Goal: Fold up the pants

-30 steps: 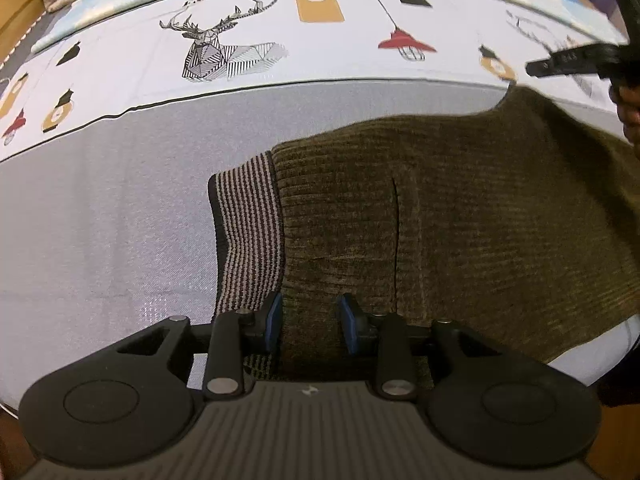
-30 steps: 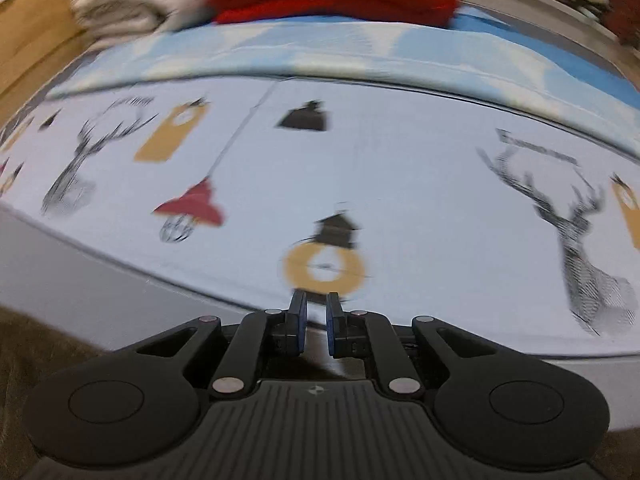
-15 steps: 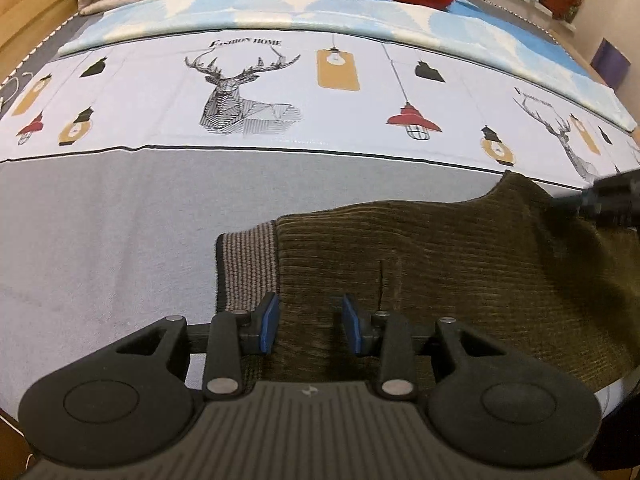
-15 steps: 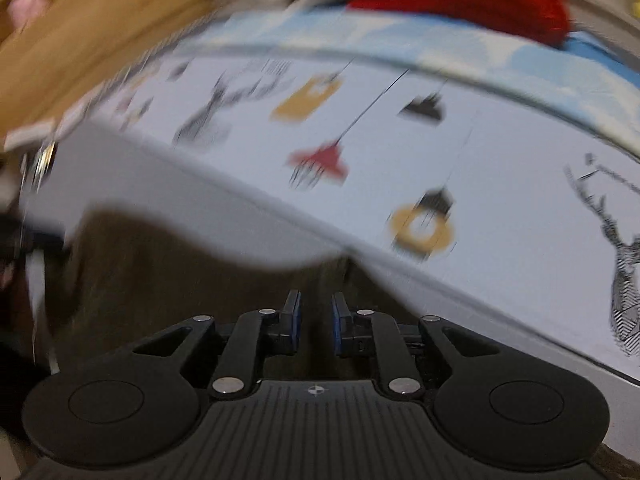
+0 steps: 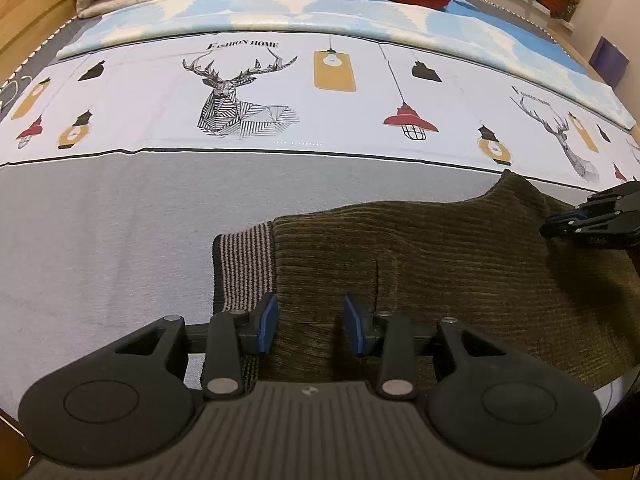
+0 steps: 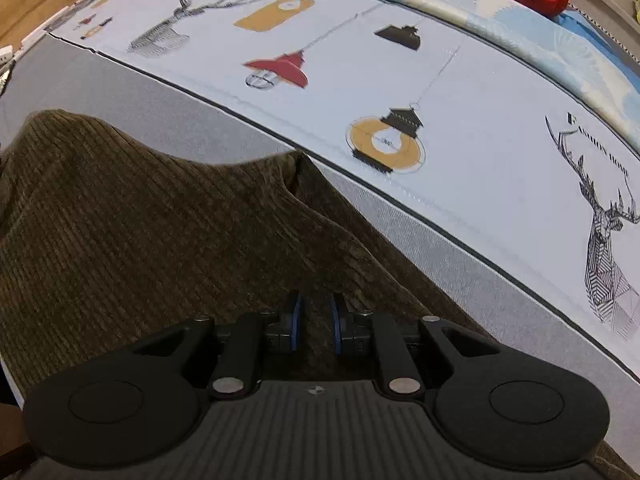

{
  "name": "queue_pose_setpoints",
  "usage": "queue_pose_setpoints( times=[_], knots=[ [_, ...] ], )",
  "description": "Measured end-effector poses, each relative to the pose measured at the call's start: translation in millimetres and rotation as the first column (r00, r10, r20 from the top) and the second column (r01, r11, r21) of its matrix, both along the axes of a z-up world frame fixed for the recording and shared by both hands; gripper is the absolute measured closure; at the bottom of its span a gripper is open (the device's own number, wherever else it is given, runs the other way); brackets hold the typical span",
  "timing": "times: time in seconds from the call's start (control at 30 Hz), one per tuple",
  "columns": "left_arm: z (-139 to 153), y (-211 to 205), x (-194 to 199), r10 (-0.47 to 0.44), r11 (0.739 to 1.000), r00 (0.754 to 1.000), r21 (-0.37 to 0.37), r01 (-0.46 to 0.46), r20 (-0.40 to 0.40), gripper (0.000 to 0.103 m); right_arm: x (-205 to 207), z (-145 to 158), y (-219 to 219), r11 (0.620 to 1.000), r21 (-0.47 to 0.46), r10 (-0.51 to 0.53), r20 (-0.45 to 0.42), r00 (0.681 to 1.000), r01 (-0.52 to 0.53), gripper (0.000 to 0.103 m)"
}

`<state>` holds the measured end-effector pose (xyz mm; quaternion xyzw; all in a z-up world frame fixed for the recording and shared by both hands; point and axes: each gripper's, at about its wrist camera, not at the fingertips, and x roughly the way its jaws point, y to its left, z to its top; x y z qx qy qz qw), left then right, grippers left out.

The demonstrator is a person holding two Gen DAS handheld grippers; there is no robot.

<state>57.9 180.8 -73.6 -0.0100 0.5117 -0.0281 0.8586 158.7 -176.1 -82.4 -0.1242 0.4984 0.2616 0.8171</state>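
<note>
On the printed bedsheet [image 5: 120, 208], olive pants [image 5: 440, 256] lie beneath both unclenched hand-held grippers, left [image 5: 311, 324] and right [image 6: 316, 322].

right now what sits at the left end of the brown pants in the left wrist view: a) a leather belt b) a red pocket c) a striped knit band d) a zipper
c: the brown corduroy pants end on the left in a striped knit band, just ahead of the left tongs; no zipper, belt or red pocket shows there.
</note>
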Motion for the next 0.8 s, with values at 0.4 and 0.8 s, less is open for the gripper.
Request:
queue_pose_setpoints(
  times=[0.4, 0.8],
  knots=[
    [3, -8, 1, -0.011, 1.000, 1.000, 0.011, 0.011, 0.007, 0.062, 4, -1, -12, 0.996, -0.058, -0.062, 0.026, 0.998, 0.064, 0.087],
    [19, -30, 1, -0.047, 0.999, 0.996, 0.012, 0.046, 0.071, 0.056, -32, 93, -115, 0.882, 0.242, -0.455, 0.209, 0.866, 0.405, 0.082]
  ],
)
